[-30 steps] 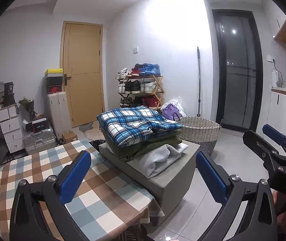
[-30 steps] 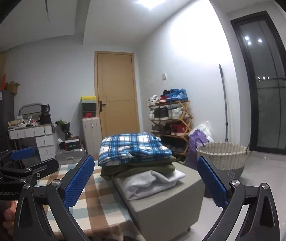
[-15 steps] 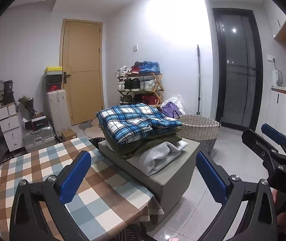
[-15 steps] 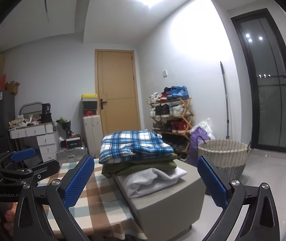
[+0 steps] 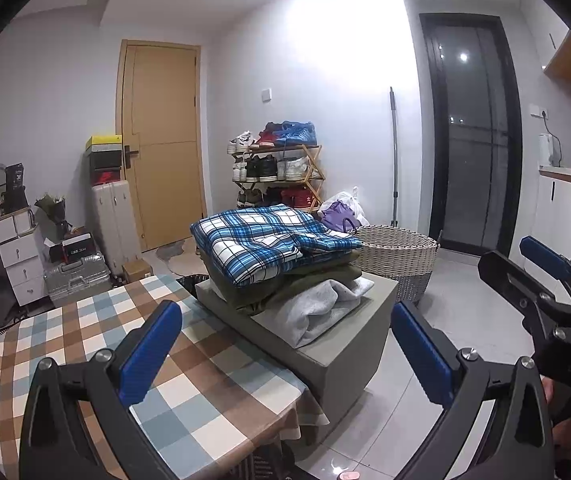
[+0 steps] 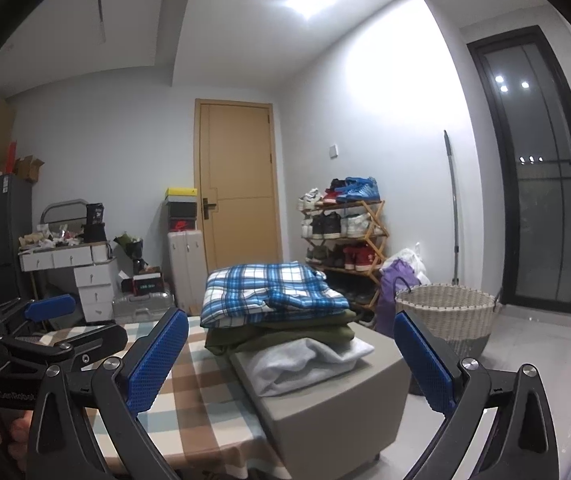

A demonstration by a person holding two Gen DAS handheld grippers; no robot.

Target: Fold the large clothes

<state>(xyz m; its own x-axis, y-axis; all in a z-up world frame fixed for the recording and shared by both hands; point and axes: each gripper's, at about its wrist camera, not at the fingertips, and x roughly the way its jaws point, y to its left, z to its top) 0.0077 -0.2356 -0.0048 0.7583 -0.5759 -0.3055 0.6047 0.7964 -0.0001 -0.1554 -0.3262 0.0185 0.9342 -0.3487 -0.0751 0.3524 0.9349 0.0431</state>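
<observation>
Only the left wrist view catches the kitchen counter (image 5: 569,176) at far right; the right wrist view alone shows the grey fridge (image 6: 5,236). Both grippers — left gripper (image 5: 285,344), right gripper (image 6: 291,354) — hang spread wide, gripping nothing, above the checked tablecloth (image 5: 85,336). The folded clothes stack (image 5: 281,256) sits on the grey ottoman (image 5: 349,344) — blue plaid shirt (image 6: 269,292) on top.

Both wrist cameras look forward over the checked table (image 5: 85,344). They face the clothes pile (image 6: 277,312), fairly near. Both views share it.
</observation>
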